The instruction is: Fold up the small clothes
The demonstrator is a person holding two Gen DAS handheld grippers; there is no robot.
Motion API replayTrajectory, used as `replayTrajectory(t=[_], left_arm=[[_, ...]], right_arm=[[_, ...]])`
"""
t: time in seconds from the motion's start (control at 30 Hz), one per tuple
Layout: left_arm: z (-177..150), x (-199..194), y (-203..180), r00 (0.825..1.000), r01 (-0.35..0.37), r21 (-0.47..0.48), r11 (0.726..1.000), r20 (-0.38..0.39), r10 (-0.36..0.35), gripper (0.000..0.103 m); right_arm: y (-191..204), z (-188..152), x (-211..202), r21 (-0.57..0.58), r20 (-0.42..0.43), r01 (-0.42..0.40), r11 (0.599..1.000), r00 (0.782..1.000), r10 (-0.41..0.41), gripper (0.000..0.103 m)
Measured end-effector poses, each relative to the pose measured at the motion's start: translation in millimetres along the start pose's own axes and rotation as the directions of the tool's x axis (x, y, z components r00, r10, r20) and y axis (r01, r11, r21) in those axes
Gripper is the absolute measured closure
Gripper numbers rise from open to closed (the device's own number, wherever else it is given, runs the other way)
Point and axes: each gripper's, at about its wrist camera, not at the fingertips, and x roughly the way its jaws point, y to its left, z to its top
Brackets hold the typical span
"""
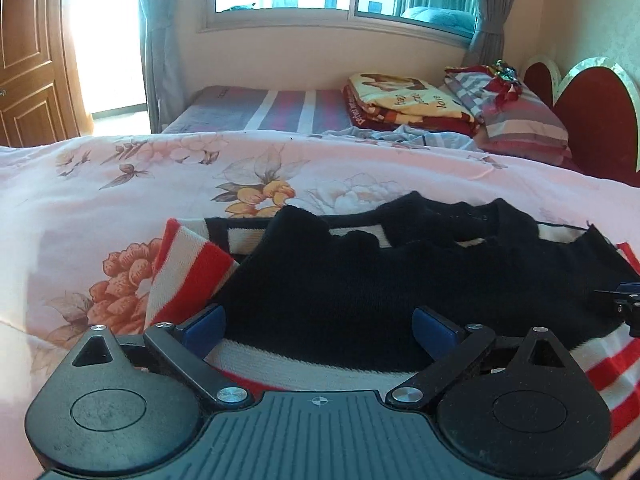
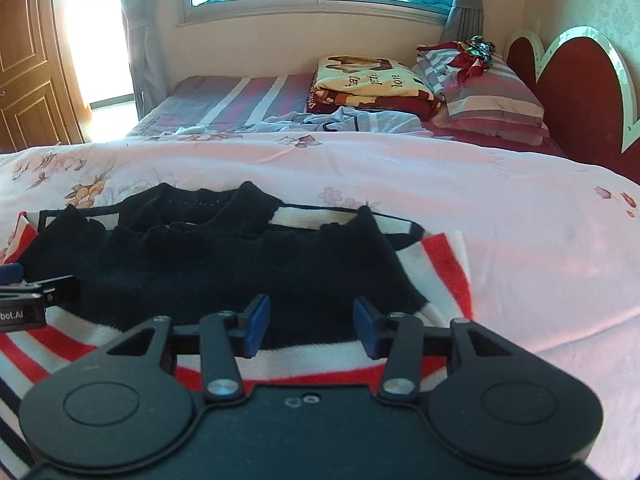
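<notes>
Knit sweater [image 1: 340, 292]: judged soft, light, limp, prone to sag and bunch; not fragile, not slippery. Best taken at near striped hem [image 2: 312, 354], one pinch toward each side, through both layers.

Looked navy across body, red-and-white stripes at hem and sleeves, dark neckline farthest from cameras. Lay spread flat on pink floral bedspread [image 1: 120, 184].

Left gripper [image 1: 320, 330]: blue pads wide apart over hem, nothing clamped. Right gripper [image 2: 310, 328]: pads apart, likewise empty.
</notes>
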Motion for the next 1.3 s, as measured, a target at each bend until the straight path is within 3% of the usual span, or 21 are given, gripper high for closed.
replayTrajectory(t=[0.07,0.13,0.2,0.27,0.4,0.5,0.6,0.87,0.93,1.0,1.2,1.3], left_arm=[[2,5,-3,1.000,-0.013,0.034,0.999,0.013,0.013,0.004],[4,11,-1,0.999,-0.029,0.031,0.999,0.026,0.028,0.004],[4,14,3,0.999,-0.039,0.008,0.999,0.030,0.038,0.004],[4,15,4,0.999,-0.041,0.006,0.999,0.030,0.041,0.004],[5,9,6,0.999,-0.051,-0.012,0.999,0.018,0.051,0.004],[1,-6,11,0.998,-0.048,-0.033,0.998,0.027,0.048,0.004],[-6,-20,16,0.998,-0.052,-0.026,0.998,0.021,0.053,0.004],[-25,-58,25,0.998,-0.062,-0.019,0.998,0.005,0.062,0.004],[-30,-66,26,0.998,-0.058,-0.024,0.998,-0.019,0.058,0.004],[-36,-75,27,0.997,-0.060,-0.044,0.997,-0.048,0.058,0.004],[-53,-101,29,0.995,-0.034,-0.104,0.994,-0.094,0.024,0.004],[-61,-114,30,0.994,-0.016,-0.137,0.990,-0.110,0.001,0.004]], right_arm=[[11,-1,18,-0.050,0.002,0.033,0.998,0.999,-0.033,0.057],[20,-3,31,-0.116,0.047,0.094,0.989,0.995,-0.089,0.048],[15,3,40,-0.090,0.049,0.105,0.990,0.994,-0.101,0.041],[6,5,44,-0.032,0.039,0.090,0.995,0.995,-0.089,0.039],[11,2,41,-0.052,0.046,0.117,0.992,0.992,-0.115,0.039],[10,10,33,-0.034,0.014,0.098,0.995,0.995,-0.097,0.041],[12,9,11,0.010,0.029,0.030,1.000,0.999,-0.030,0.043],[41,-25,-46,-0.030,0.062,-0.066,0.997,0.996,0.068,0.042],[49,-36,-51,-0.055,0.056,-0.057,0.997,0.997,0.060,0.041],[56,-46,-40,-0.106,-0.001,-0.011,0.994,1.000,0.011,0.041],[46,-49,-66,0.014,0.032,-0.060,0.998,0.998,0.059,0.038],[47,-59,-76,0.005,0.027,-0.080,0.997,0.996,0.080,0.036]])
